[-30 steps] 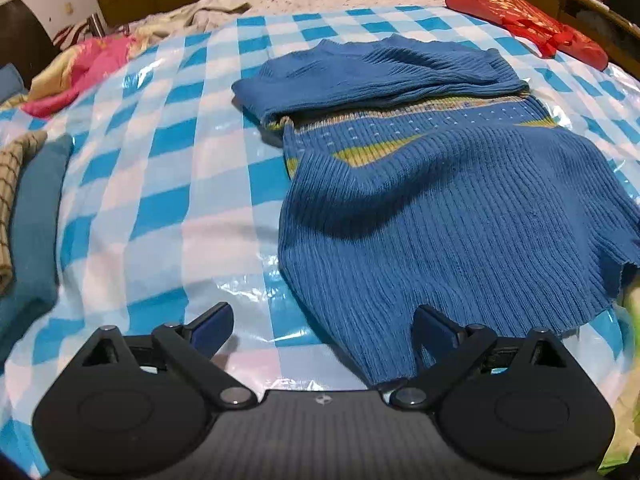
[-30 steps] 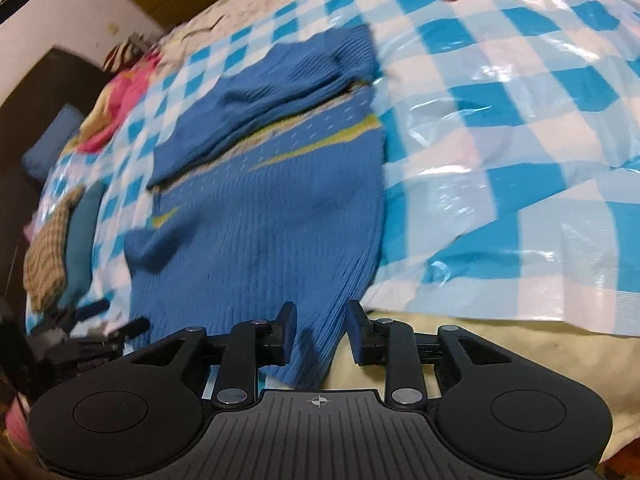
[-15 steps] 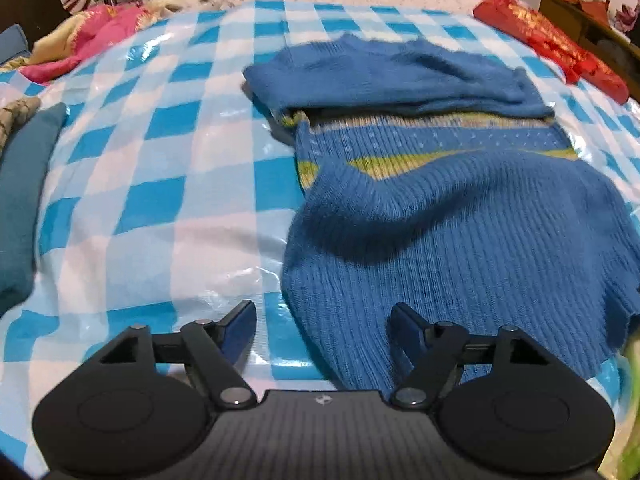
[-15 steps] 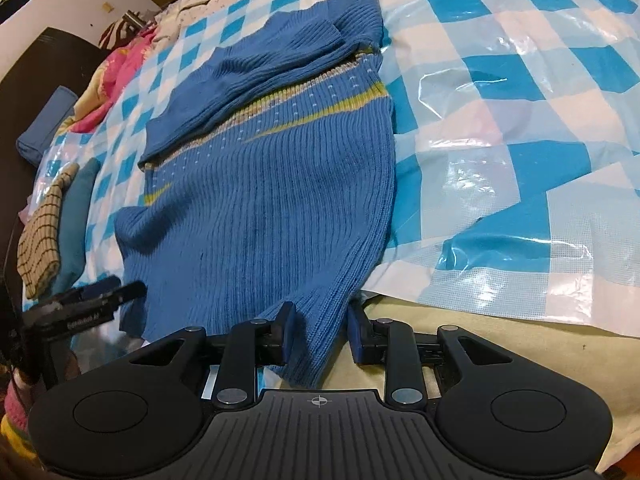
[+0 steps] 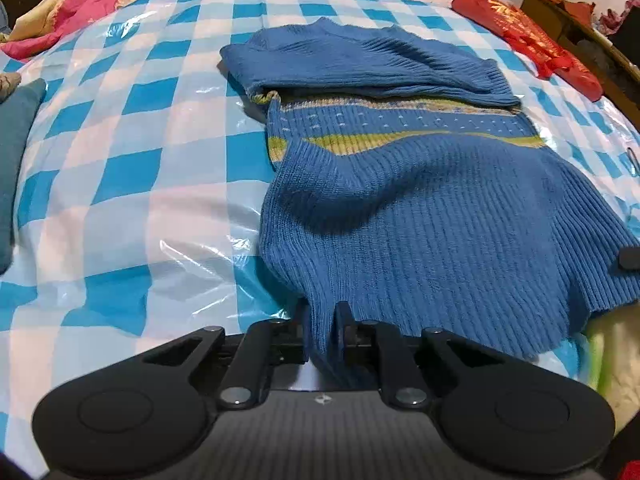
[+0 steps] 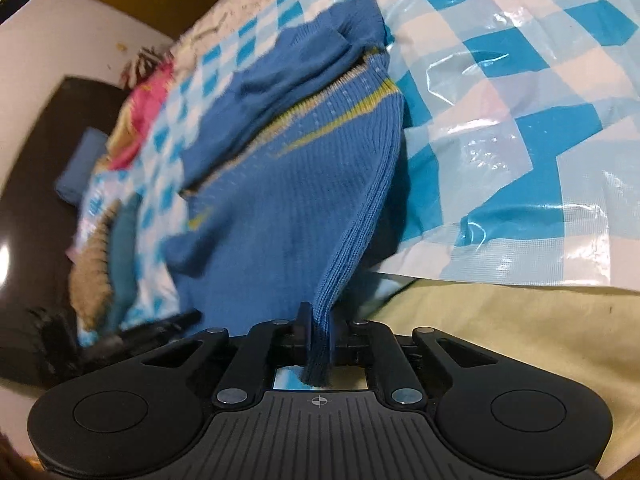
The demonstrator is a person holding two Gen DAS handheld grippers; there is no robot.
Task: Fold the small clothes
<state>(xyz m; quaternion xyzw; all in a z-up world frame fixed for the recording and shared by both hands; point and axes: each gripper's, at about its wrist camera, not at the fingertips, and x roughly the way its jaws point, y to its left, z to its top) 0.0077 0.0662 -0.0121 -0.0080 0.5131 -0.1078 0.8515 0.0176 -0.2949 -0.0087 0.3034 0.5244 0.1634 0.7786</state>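
Observation:
A blue knit sweater [image 5: 420,200] with a yellow-green stripe lies on the blue-and-white checked plastic sheet [image 5: 120,160], its sleeves folded across the top. My left gripper [image 5: 320,320] is shut on the sweater's near left hem corner. My right gripper [image 6: 320,320] is shut on the near right hem corner of the sweater [image 6: 288,184] and has lifted it off the sheet [image 6: 520,120]. The left gripper's tip [image 6: 160,326] shows at the lower left of the right wrist view.
Folded teal and checked clothes [image 5: 16,140] lie at the left edge. A pink cloth [image 5: 60,12] is at the far left, a red bag [image 5: 528,40] at the far right. A yellow bedsheet [image 6: 520,340] is at the near edge.
Both grippers closed on the sweater's hem corners; the left was open a second ago. The right gripper has lifted its corner, pulling the right edge up.

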